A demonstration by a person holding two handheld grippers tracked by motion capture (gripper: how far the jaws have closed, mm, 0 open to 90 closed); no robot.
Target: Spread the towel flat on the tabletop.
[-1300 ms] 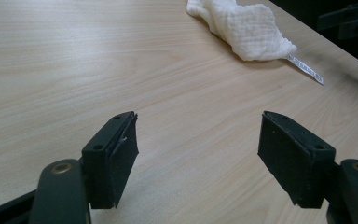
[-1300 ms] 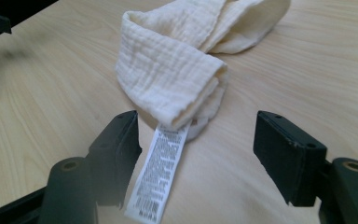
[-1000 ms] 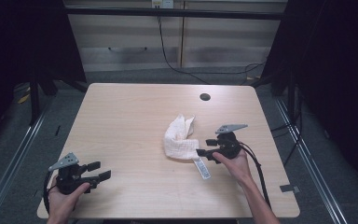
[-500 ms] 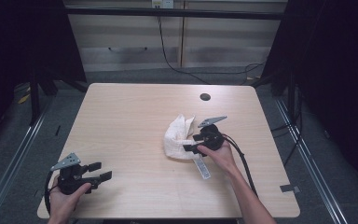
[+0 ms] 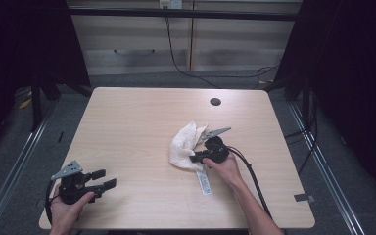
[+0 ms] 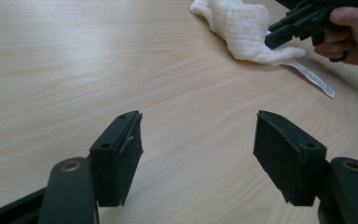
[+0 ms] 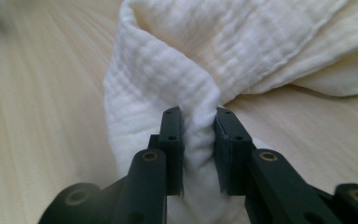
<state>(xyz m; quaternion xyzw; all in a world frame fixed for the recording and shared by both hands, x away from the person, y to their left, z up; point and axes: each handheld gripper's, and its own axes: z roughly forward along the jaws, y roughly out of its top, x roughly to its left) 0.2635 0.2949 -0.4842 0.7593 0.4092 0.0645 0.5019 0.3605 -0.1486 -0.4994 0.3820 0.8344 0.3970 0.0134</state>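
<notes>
White waffle-weave cloth (image 5: 186, 147) lies crumpled at table (image 5: 127, 122) centre, its printed label strip (image 5: 203, 182) flat alongside. Right gripper (image 7: 198, 140) has just closed, pinching a fold. Left gripper (image 6: 198, 154) gapes, nothing between, well apart. The dark round spot (image 5: 215, 102) is possibly a grommet.

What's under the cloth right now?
The cloth lies crumpled on the table; a white label strip sticks out from beneath its near edge. Anything else under its folds is covered.
</notes>
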